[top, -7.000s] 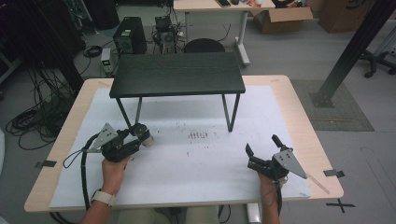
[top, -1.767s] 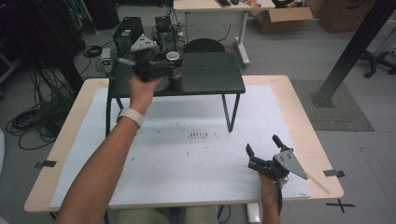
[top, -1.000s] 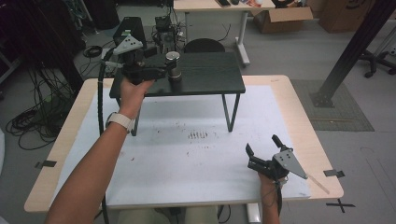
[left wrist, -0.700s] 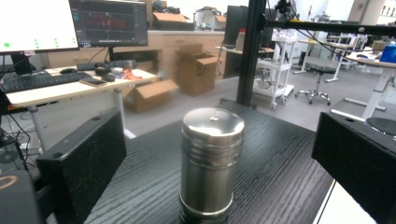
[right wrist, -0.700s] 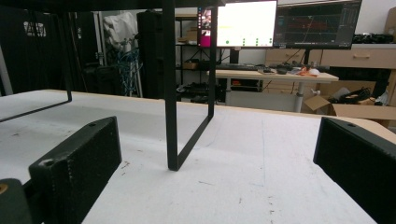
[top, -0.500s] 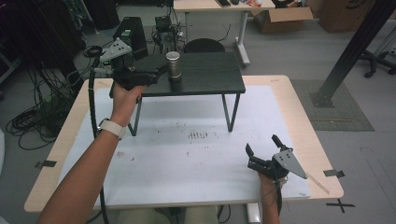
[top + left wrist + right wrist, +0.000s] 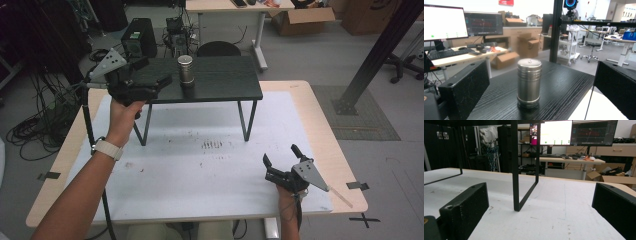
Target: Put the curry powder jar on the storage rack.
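Your white-topped desk (image 7: 210,170) carries a black raised shelf (image 7: 220,82) at its far side, and the steel canister (image 7: 185,70) stands upright on that shelf, left of its middle. Your left tool (image 7: 159,84) sits at the shelf's left end, just beside the canister but apart from it; its jaws have just been opening and stand wide, nothing gripped. Your right tool (image 7: 280,161) rests on the desk near its front right, jaws wide and empty.
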{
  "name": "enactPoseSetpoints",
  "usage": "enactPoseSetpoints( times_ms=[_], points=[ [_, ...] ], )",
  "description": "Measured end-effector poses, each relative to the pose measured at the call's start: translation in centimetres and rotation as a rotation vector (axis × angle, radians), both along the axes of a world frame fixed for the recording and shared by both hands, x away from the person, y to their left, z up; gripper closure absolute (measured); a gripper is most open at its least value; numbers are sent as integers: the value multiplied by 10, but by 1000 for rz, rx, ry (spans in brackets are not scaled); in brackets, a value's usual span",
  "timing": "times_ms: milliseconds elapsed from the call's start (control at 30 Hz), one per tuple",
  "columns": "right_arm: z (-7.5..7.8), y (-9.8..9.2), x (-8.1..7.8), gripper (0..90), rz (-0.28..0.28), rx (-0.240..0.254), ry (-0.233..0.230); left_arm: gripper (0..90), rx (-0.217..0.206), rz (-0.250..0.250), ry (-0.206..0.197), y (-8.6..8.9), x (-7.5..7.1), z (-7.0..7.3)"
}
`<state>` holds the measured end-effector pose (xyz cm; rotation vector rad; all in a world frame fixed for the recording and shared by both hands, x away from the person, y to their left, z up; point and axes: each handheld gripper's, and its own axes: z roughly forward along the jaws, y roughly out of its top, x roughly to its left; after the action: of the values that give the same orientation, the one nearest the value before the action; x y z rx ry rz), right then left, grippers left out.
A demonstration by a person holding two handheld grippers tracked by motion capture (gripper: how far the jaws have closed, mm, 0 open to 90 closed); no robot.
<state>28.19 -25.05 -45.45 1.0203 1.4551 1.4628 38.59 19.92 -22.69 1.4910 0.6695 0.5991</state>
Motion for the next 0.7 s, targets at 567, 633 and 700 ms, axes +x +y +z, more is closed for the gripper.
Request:
enactPoseSetpoints(
  times_ms=[567, 633, 700],
  points=[
    [0, 0, 0, 4, -1, -3, -1, 11, 0, 29, -61, 26, -36, -21],
    [0, 0, 0, 4, -1, -3, 0, 11, 1, 30, -66, 29, -39, -25],
    [0, 0, 0, 4, -1, -3, 0, 11, -10, 30, -66, 32, -41, -29]
  ],
)
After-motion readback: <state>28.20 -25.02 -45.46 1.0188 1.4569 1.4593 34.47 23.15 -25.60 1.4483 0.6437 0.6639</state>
